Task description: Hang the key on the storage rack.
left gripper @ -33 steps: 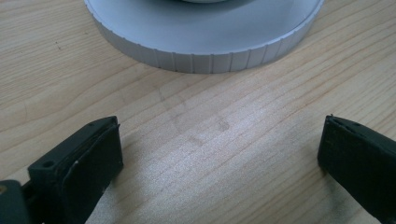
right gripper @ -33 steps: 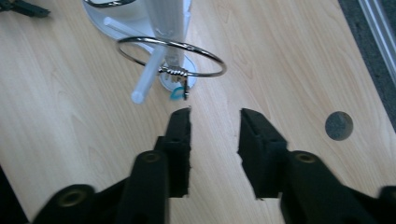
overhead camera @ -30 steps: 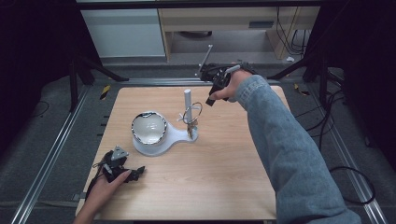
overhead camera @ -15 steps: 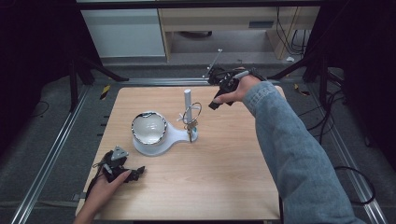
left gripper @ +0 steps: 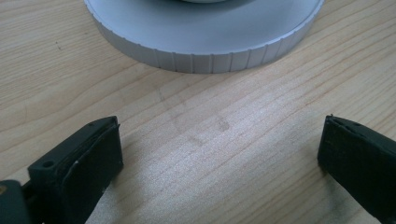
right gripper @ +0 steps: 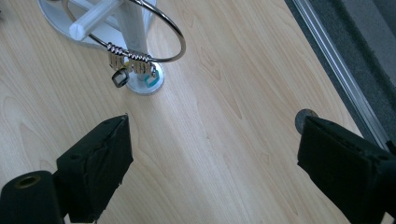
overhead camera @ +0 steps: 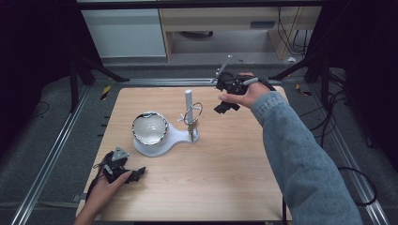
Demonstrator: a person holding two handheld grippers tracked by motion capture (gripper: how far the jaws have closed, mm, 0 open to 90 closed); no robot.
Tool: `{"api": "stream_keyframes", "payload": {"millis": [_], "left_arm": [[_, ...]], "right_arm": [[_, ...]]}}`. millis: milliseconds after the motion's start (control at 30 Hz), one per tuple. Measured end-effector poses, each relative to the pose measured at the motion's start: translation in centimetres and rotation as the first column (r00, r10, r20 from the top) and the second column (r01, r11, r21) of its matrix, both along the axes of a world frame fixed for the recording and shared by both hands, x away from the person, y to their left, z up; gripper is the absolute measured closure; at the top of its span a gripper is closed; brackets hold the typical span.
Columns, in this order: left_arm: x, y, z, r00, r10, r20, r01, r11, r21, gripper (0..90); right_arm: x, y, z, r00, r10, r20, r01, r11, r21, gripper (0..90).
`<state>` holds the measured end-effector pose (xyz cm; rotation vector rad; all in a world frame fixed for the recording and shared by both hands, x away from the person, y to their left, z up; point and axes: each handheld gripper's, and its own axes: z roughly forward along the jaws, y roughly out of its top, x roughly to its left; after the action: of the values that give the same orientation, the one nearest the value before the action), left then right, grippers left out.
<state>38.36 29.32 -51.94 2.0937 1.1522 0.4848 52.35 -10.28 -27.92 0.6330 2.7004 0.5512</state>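
Observation:
A white stand (overhead camera: 171,138) with a shiny round bowl (overhead camera: 150,129) and an upright post (overhead camera: 188,101) sits mid-table. A metal key ring (overhead camera: 193,112) hangs on the post's peg, its keys dangling by the foot. In the right gripper view the key ring (right gripper: 128,53) is at top left. My right gripper (overhead camera: 226,107) hovers right of the post, apart from the ring. Its jaws have just been opening and are open with nothing between them (right gripper: 215,140). My left gripper (overhead camera: 137,174) rests open at the table's near left, facing the stand's ribbed rim (left gripper: 201,51), with bare wood between its jaws (left gripper: 219,140).
The wooden table (overhead camera: 225,178) has bare room on its right and near halves. A metal rail (right gripper: 336,70) runs along the table's edge, and a small dark disc (right gripper: 303,119) lies beside it. A cabinet (overhead camera: 122,33) stands beyond the far edge.
My right gripper has drawn away to the right from the post and sunk slightly, with its jaws spread wider. The key ring stays on the peg. The left gripper has not moved.

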Motion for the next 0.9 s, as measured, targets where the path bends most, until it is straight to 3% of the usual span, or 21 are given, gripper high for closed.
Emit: {"api": "stream_keyframes", "payload": {"millis": [100, 900], "left_arm": [[0.0, 0.0, 0.0, 1.0000, 0.000, 0.000, 0.000, 1.0000, 0.000, 0.0], [0.0, 0.0, 0.0, 1.0000, 0.000, 0.000, 0.000, 1.0000, 0.000, 0.0]], "right_arm": [[-0.3, -0.4, -0.2, 0.9999, -0.005, 0.016, 0.005, 1.000, -0.017, 10.6], [-1.6, -3.7, -1.5, 0.9956, -0.073, 0.058, 0.073, 0.997, 0.005, 11.4]]}}
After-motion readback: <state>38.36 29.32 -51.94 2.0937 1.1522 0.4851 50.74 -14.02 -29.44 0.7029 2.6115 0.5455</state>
